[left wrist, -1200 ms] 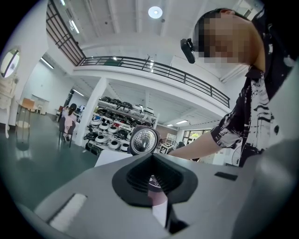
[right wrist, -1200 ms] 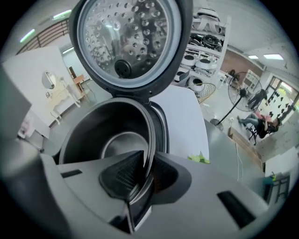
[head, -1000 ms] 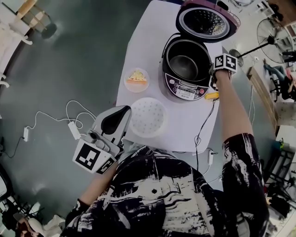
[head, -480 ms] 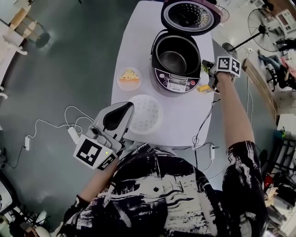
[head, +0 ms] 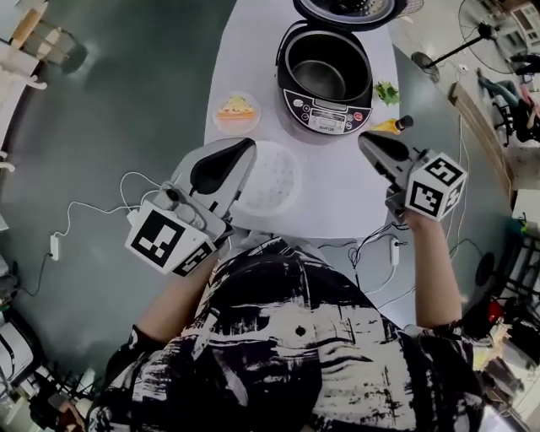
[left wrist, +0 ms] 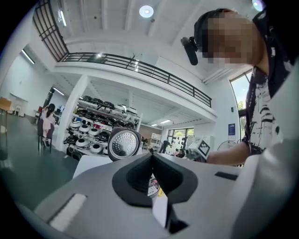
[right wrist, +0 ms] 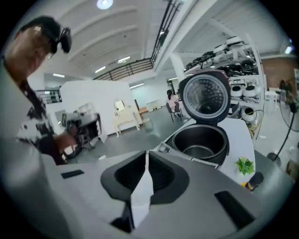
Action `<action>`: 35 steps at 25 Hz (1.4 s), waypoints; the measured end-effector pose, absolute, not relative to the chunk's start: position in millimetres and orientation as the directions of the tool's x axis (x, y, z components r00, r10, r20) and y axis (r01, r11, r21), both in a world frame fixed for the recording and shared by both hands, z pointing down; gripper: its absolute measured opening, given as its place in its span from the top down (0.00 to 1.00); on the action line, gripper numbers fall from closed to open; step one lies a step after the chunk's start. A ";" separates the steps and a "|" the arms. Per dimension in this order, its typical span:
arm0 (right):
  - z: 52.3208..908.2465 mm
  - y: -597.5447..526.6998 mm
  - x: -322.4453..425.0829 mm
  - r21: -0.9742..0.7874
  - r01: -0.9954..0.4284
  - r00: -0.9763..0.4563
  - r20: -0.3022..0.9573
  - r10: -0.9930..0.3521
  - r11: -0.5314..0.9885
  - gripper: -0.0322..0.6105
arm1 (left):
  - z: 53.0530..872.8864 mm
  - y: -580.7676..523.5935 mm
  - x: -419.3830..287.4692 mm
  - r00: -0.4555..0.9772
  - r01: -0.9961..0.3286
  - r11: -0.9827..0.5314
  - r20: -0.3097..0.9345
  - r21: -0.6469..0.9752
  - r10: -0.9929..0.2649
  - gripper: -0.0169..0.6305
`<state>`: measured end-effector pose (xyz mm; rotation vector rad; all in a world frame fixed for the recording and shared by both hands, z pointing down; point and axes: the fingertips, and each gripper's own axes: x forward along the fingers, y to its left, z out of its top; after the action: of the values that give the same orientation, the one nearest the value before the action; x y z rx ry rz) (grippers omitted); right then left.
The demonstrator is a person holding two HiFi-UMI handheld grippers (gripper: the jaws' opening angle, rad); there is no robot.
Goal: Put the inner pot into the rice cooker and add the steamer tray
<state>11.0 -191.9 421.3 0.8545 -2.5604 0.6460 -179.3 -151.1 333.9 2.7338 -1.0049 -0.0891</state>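
Looking down from the head view, the black rice cooker with the silver control panel (head: 327,110) sits at twelve o'clock on the white table (head: 342,198), its lid (head: 346,7) thrown back. The dark inner pot with the shiny bottom (head: 324,78) is already down inside the cooker, so I'd call the first half done.

What's left is the round white perforated steamer tray (head: 274,179). It lies flat on the table at about seven o'clock from the cooker, untouched as far as I can judge.

The left gripper (head: 245,148) is at the tray's nine o'clock edge, jaws pressed together with nothing between them. The right gripper (head: 366,141) hangs at the cooker's five o'clock, tips aimed toward the pot, also clenched and carrying nothing. Neither is gripping the tray, so both need to open before any pickup.

Now the murky bits:
- The lid is cut off by the top edge of the head view, though the right gripper view shows it whole.
- The left gripper covers the tray's near-left rim, and I can't tell whether it touches the tray or hovers above.
- The left gripper view misses the tray entirely.
- A small plate of orange food (head: 236,108), a green sprig (head: 386,91) and a yellow dark-capped item (head: 391,126) flank the cooker.
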 end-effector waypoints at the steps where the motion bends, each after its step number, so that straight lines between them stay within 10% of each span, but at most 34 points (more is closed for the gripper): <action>1: 442.7 -175.0 -2.0 -0.273 -0.636 -0.733 0.505 -0.455 0.722 0.93 | 335.4 -151.2 -180.0 0.765 -0.631 -0.740 0.026 0.232 -0.644 0.97; 6: 597.3 -130.8 -42.5 -0.326 -0.700 -0.644 0.673 -0.363 0.636 0.76 | 340.6 -148.2 -179.3 0.775 -0.624 -0.751 0.053 0.217 -0.629 0.97; 16: 748.9 -133.2 -44.7 -0.351 -0.846 -0.464 0.855 -0.230 0.401 0.76 | 352.2 -134.1 -202.4 0.748 -0.663 -0.726 0.121 0.181 -0.653 0.97; 25: 742.3 -134.2 -47.4 -0.342 -0.895 -0.403 0.894 -0.194 0.286 0.93 | 346.1 -135.3 -218.9 0.733 -0.677 -0.710 0.089 0.192 -0.674 0.97; 35: 562.3 -164.3 -57.2 -0.581 -0.731 -0.679 0.667 -0.305 0.357 0.94 | 335.1 -152.9 -200.0 0.767 -0.627 -0.753 -0.014 0.199 -0.642 0.97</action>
<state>-57.2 -164.3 562.3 0.9006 -2.1753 1.2734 -200.0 -152.9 335.1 2.7785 -1.0071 -0.1214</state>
